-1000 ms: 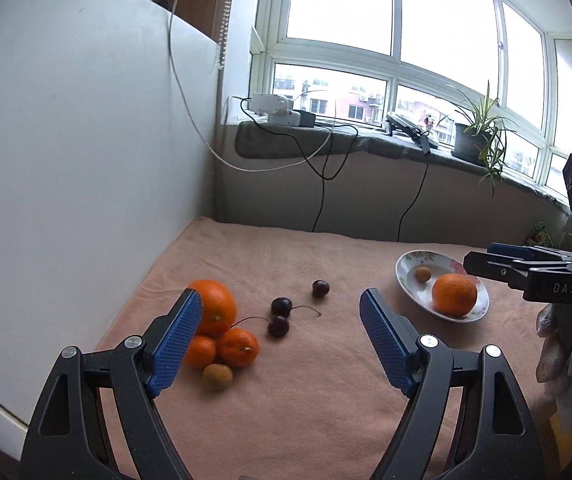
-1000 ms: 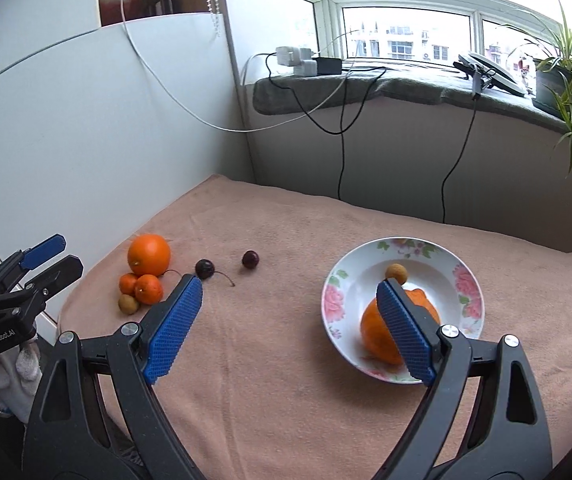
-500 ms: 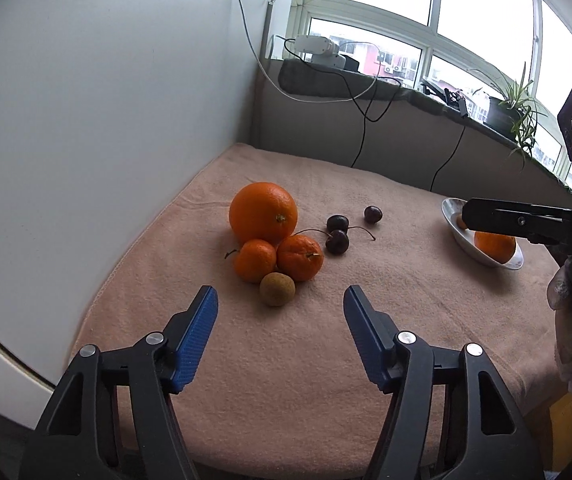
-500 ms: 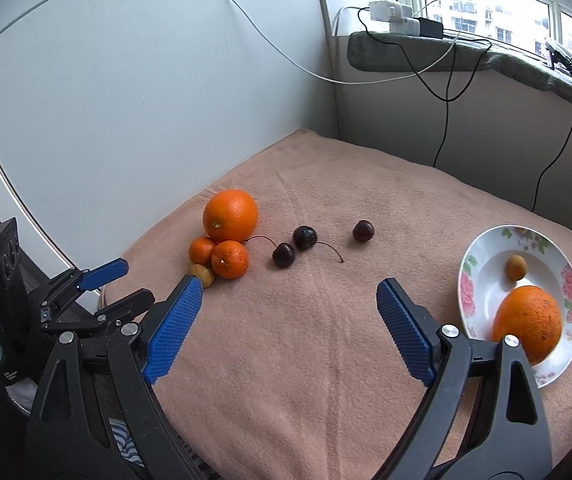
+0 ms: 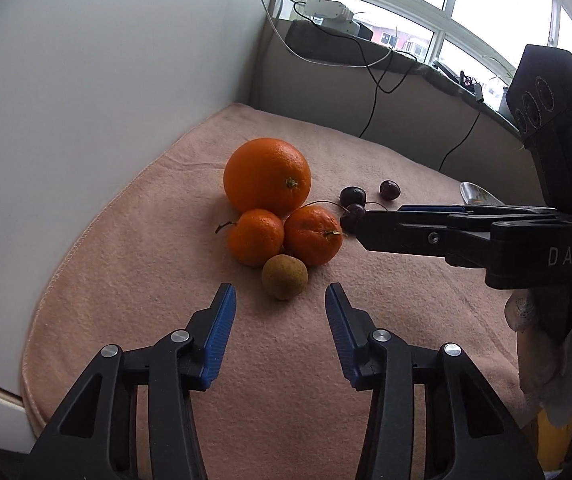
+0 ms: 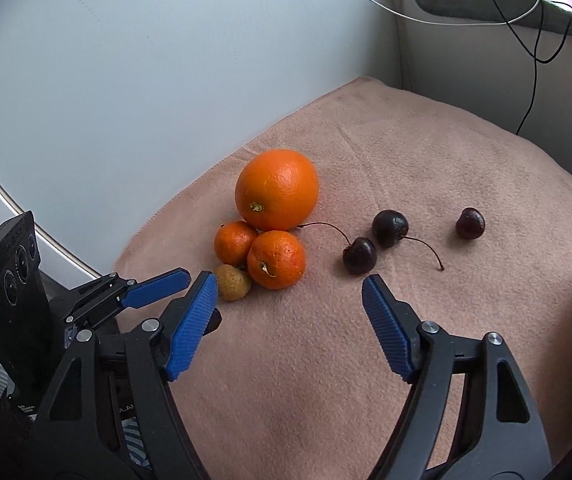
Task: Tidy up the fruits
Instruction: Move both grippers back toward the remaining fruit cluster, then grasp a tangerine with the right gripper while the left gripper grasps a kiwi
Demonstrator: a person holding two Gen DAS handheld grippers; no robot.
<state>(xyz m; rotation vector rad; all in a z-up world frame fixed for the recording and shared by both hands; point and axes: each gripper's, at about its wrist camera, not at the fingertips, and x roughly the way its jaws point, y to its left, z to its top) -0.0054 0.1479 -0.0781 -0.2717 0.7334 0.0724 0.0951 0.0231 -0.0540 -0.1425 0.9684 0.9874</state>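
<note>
Here, both tongs are closing over the fruit cluster.
Left tongs are narrowing, empty, with the longan at twelve o'clock; right tongs are narrowing, empty, cherries at one o'clock.

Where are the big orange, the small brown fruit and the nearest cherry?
big orange [image 6: 277, 189], right wrist view, middle of its peel.
small brown fruit [image 5: 284, 277], left wrist view, centre of its skin.
nearest cherry [image 6: 359, 255], right wrist view, its dark body.

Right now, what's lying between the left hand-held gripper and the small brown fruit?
Only bare pink cloth, in the left wrist view, separates the closing left hand-held gripper from the brown fruit.
</note>
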